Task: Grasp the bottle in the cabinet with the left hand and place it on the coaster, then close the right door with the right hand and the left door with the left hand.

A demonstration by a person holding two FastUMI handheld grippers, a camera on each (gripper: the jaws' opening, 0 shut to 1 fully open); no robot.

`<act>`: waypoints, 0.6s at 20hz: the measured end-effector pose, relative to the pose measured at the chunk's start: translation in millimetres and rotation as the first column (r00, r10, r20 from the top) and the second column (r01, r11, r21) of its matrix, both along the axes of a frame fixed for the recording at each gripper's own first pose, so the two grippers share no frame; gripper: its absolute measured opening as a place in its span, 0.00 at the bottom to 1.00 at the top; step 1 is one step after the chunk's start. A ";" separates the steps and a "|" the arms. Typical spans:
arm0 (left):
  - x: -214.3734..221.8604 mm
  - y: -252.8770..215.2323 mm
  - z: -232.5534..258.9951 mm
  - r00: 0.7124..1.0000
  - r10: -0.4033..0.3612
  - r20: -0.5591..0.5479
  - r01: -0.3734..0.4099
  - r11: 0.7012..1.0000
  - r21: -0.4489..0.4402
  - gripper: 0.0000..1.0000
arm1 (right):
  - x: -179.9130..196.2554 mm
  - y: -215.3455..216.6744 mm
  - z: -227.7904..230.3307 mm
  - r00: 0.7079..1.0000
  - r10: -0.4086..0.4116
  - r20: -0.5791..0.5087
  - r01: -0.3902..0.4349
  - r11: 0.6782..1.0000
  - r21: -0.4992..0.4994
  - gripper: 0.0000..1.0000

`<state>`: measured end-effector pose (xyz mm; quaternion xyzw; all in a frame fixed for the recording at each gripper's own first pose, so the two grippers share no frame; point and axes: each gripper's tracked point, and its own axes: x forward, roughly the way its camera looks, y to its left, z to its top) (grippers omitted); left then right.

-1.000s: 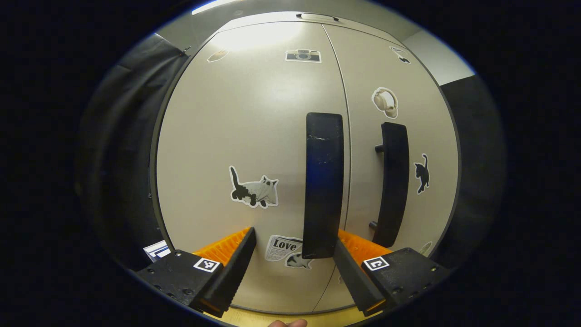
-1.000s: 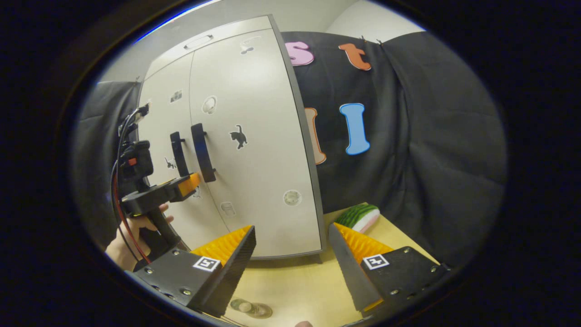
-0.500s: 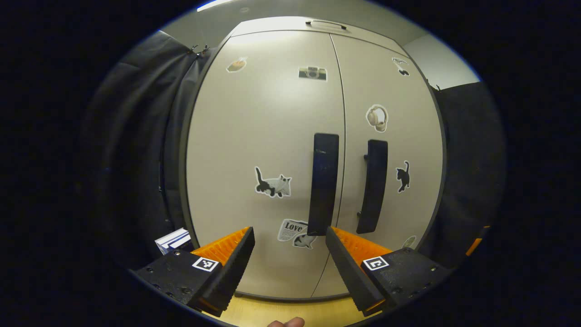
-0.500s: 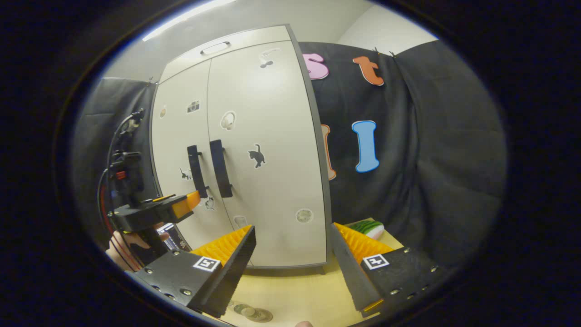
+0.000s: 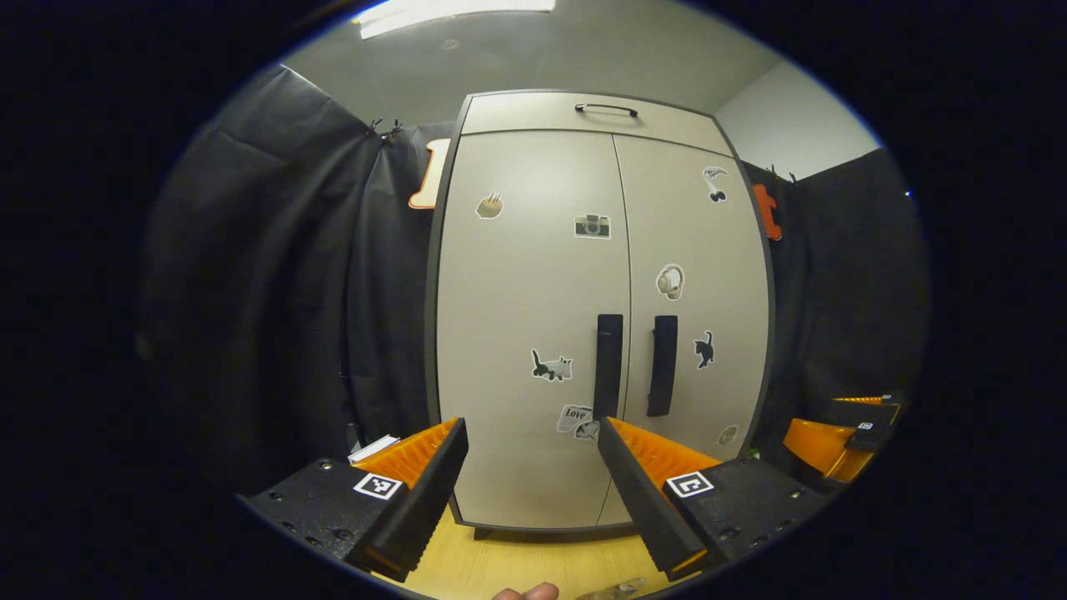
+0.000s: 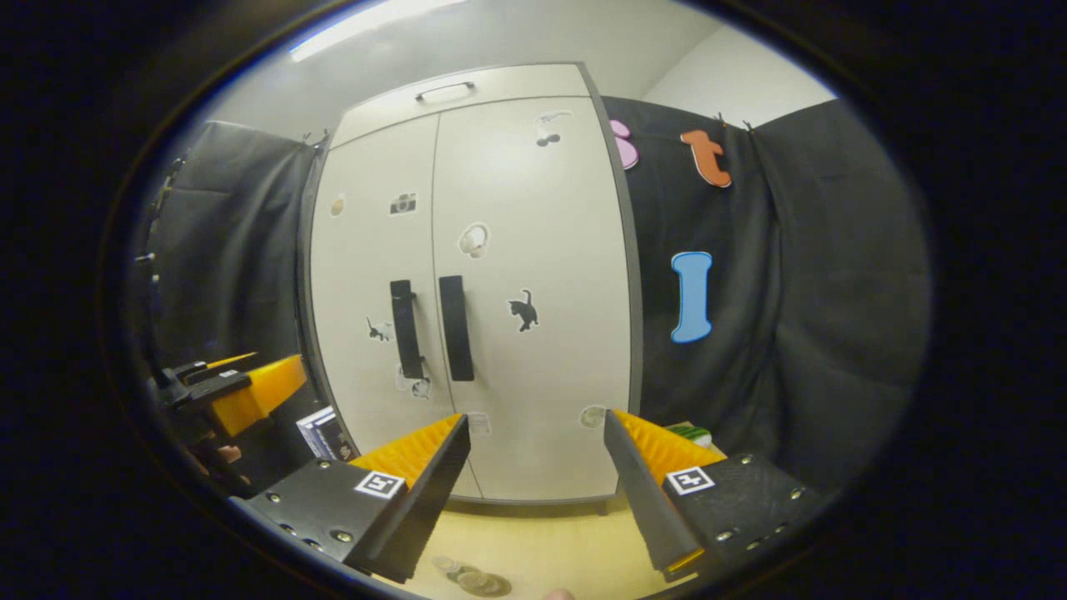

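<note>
**Both grippers drawn back from the shut cabinet**

Backed away since a second ago, the left gripper (image 5: 532,467) now sits well clear of the black bar handle (image 5: 608,365) it was right up against, fingers spread wide with nothing between them. Right gripper (image 6: 536,462) has pulled back too, fingers likewise spread and empty.

Ahead of both stands the tall pale-grey two-door cabinet (image 5: 533,275), dotted with small stickers. Its left door (image 5: 533,333) and right door (image 5: 696,250) both sit flush and closed, the two handles side by side at the seam. It rests on a light wooden tabletop (image 6: 533,542). The bottle's glassy top (image 6: 471,577) peeks up at the bottom edge of the right gripper view, on the tabletop in front of the cabinet; the coaster beneath cannot be made out.
</note>
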<state>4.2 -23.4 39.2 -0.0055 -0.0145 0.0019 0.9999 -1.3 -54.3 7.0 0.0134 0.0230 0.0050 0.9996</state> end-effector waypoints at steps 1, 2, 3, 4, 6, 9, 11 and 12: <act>-6.3 2.5 -1.4 1.000 -0.002 -0.001 0.002 1.000 -0.005 0.99 | -3.7 5.2 2.5 1.000 -0.002 0.008 0.002 1.000 -0.007 0.98; -12.0 5.0 -3.8 1.000 -0.004 -0.008 0.004 1.000 -0.007 0.99 | -5.8 10.5 4.2 1.000 -0.003 0.017 0.003 1.000 -0.013 0.98; -16.6 10.3 -6.8 1.000 0.003 -0.014 -0.003 1.000 -0.010 0.99 | -8.1 15.0 6.0 1.000 -0.005 0.026 0.006 1.000 -0.020 0.98; -18.1 13.4 -7.4 1.000 0.000 -0.016 0.000 1.000 -0.010 0.99 | -10.1 18.2 7.8 0.999 -0.012 0.034 0.013 1.000 -0.025 0.98; -19.8 17.7 -10.0 1.000 -0.011 -0.020 0.010 1.000 -0.014 0.99 | -14.4 24.7 10.2 0.999 -0.019 0.048 0.020 1.000 -0.020 0.98; -21.5 22.2 -9.6 1.000 -0.022 -0.019 0.021 0.999 -0.028 0.99 | -17.4 29.2 10.5 0.998 -0.031 0.051 0.032 0.999 -0.007 0.97; -22.1 21.4 -9.5 0.999 -0.037 -0.014 0.036 0.999 -0.031 0.99 | -18.7 30.6 10.4 0.998 -0.037 0.051 0.037 0.999 -0.006 0.96; -22.2 22.5 -10.9 0.999 -0.037 -0.018 0.037 0.999 -0.029 0.99 | -20.1 30.5 10.5 0.998 -0.042 0.053 0.042 0.999 -0.008 0.97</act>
